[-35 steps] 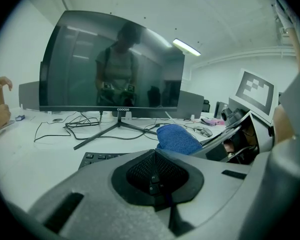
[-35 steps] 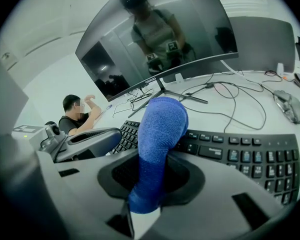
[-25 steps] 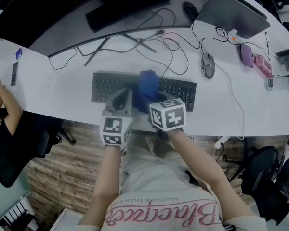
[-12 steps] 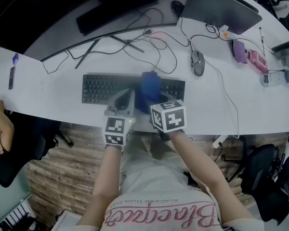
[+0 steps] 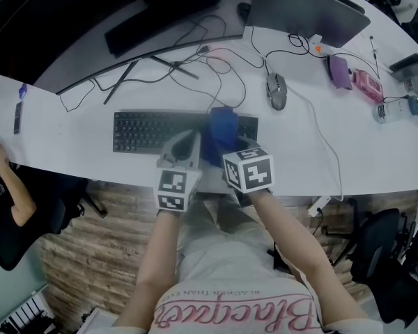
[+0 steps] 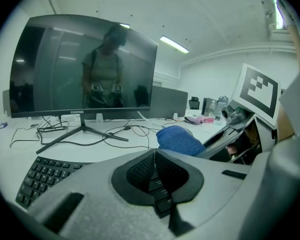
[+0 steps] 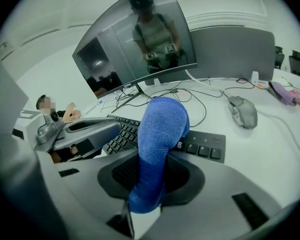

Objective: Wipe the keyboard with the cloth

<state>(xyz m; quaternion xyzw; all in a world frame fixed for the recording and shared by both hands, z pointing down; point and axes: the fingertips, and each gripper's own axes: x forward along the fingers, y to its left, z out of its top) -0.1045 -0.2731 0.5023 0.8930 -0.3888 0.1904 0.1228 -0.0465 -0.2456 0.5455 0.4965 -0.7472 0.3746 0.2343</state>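
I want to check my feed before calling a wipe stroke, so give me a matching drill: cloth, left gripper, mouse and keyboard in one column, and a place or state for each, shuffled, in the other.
1 cloth
2 left gripper
3 mouse
4 keyboard

A jaws shut, nothing between them
B on the desk, to the person's right of the keyboard
C clamped in the right gripper, draped onto the keys
D flat on the desk, under both grippers

Pairs: 1-C, 2-A, 3-B, 4-D
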